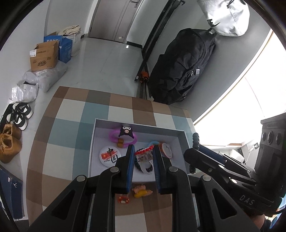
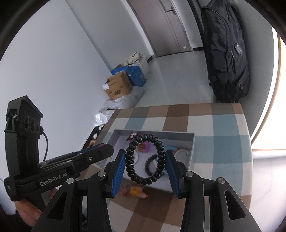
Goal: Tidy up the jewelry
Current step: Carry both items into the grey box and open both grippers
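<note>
The left tongs (image 1: 143, 149) are seen nearest, clenched on a red-beaded piece (image 1: 144, 151) that is held between the blue pads over the open box (image 1: 96, 142). In the right wrist view these tongs are marked "GenRobot.AI", a speck of red is seen at their tip, and a person's hand (image 2: 26, 214) is seen beneath them.

The right tongs (image 2: 145, 152) are clenched on a black spiral coil band (image 2: 143, 180), which is stretched between the two pads above the box. In the left wrist view "DAS" is read on their side.

The box is set on a worktop (image 1: 71, 125) covered in brown, blue and cream checks. Inside it are counted:
- one purple bracelet (image 1: 112, 135) with a black cartoon charm
- one round badge (image 1: 109, 155) lettered "CHINA"
- one black bead bracelet (image 2: 149, 165)
- one white round item (image 1: 167, 150)

Two small pieces lie on the worktop just in front of the box: an orange-yellow figure (image 1: 142, 191) and a red-and-white ring (image 1: 122, 199).

On the floor, one brown carton (image 1: 44, 57) and one blue carton (image 1: 65, 46) carry print too small to be read. A black backpack (image 1: 182, 67) appears in both views.

Only the left wrist view shows the black-and-white sandals (image 1: 19, 114), the tan shoes (image 1: 9, 141) and a silver bag (image 1: 227, 16) with a swoosh mark.
</note>
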A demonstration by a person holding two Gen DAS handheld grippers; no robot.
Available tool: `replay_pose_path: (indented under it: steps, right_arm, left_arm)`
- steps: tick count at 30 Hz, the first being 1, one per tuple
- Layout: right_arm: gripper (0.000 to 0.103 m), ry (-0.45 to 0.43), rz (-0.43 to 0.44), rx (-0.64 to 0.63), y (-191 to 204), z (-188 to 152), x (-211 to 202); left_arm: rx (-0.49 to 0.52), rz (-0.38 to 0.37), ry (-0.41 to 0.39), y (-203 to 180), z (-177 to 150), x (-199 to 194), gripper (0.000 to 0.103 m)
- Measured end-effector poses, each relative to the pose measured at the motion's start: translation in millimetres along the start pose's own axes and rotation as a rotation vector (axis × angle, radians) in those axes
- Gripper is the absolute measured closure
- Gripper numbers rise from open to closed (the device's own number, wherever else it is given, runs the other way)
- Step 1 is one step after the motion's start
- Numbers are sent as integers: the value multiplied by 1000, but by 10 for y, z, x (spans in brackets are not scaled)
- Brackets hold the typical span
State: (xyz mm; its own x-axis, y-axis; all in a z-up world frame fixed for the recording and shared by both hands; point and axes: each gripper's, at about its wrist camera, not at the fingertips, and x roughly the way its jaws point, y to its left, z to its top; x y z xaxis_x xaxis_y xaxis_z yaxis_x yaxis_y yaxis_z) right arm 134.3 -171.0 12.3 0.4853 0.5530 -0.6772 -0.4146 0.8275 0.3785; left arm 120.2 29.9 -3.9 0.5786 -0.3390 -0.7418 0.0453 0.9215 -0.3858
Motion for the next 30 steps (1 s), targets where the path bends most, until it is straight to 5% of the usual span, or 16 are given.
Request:
replay_pose_path:
  steps: [30]
  right_arm:
    - [53, 8, 20, 98, -253, 113, 160]
  left_arm:
    - [-76, -22, 60, 30, 171, 309, 87]
